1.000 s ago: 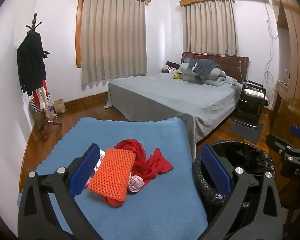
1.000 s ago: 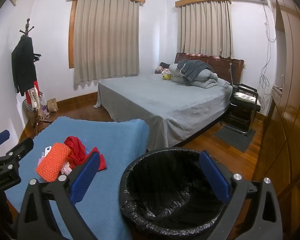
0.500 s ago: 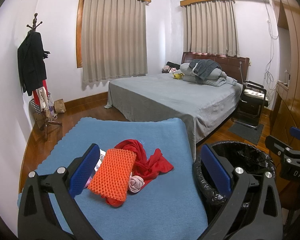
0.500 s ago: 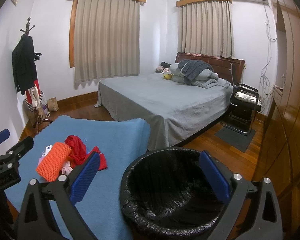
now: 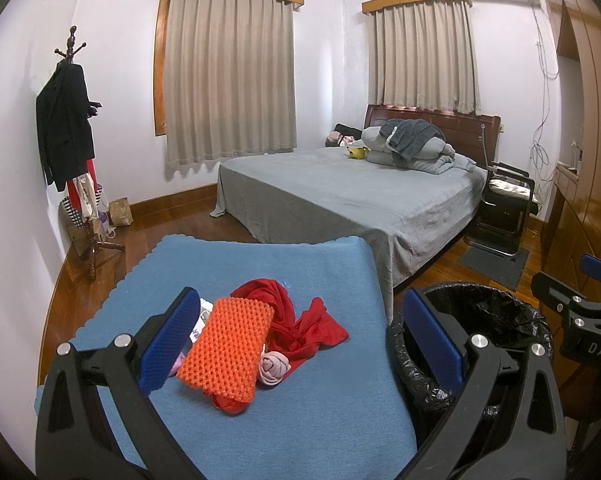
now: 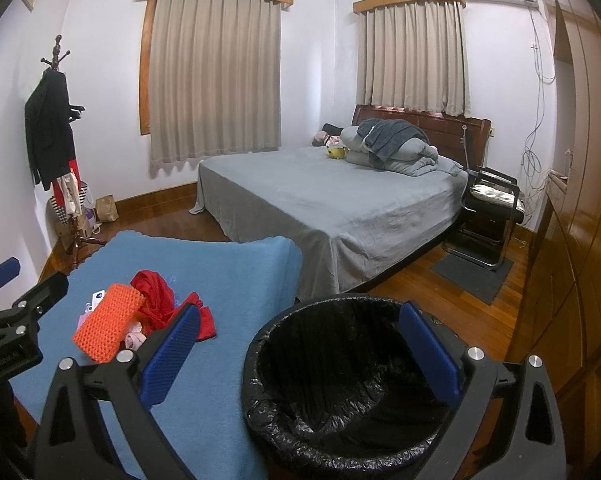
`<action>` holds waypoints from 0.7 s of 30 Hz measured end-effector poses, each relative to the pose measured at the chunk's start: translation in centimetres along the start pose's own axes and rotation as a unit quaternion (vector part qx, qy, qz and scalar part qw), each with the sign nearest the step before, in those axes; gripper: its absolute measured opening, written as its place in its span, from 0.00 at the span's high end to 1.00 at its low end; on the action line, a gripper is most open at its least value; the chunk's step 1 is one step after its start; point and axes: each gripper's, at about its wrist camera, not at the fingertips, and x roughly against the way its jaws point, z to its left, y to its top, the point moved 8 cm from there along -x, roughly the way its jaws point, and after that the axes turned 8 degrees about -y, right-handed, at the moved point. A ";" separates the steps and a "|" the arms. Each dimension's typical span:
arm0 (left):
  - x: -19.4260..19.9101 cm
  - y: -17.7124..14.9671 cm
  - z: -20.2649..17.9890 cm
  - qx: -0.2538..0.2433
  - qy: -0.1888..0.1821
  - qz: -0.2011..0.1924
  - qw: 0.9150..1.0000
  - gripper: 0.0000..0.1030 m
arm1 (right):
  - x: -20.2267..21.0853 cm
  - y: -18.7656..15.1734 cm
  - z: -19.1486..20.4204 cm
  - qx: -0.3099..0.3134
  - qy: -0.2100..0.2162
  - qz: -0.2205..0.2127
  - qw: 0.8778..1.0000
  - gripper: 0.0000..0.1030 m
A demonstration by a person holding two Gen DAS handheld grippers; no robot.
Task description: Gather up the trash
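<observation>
An orange foam net (image 5: 228,347) lies on a blue-covered table (image 5: 260,420), on top of a crumpled red cloth (image 5: 300,320), a small pink wad (image 5: 274,368) and a white packet (image 5: 202,316). My left gripper (image 5: 300,340) is open and empty, held above this pile. A bin lined with a black bag (image 6: 340,380) stands right of the table. My right gripper (image 6: 300,352) is open and empty above the bin's near rim. The pile shows in the right wrist view too, with the foam net (image 6: 106,330) on top.
A grey-covered bed (image 5: 360,196) stands beyond the table. A coat stand (image 5: 72,140) with a black jacket is at the left wall. A black chair (image 5: 504,208) and wooden wardrobes (image 6: 572,200) are on the right. Wooden floor lies between.
</observation>
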 end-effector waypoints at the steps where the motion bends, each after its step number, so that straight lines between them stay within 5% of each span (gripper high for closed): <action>1: 0.0 0.0 0.0 0.000 0.000 0.000 1.000 0.05 | 0.0 0.0 0.0 0.000 0.000 0.000 1.000 0.06; 21: 0.0 0.0 0.0 0.000 0.000 -0.001 1.000 0.05 | 0.4 -0.2 0.7 -0.001 0.001 0.003 1.000 0.06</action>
